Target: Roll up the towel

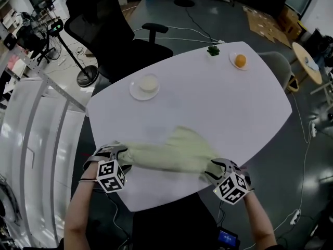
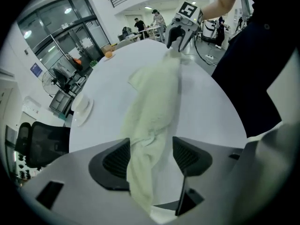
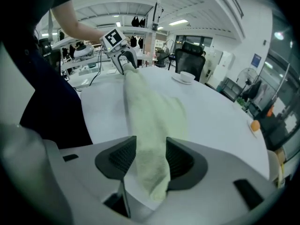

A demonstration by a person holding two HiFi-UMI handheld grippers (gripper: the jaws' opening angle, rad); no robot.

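Pale yellow-green towel [image 1: 171, 152], white table [image 1: 234, 108], black chair [image 1: 109, 30], orange fruit [image 1: 240, 60] on white plate [image 1: 232, 64].

Bright, even indoor light from ceiling lamps [image 3: 182, 22], soft glare on the white surface [image 1: 218, 103], weak shadows, both gripper views strongly curved with dark round corners, near towel [image 2: 150, 125] slightly blurred.
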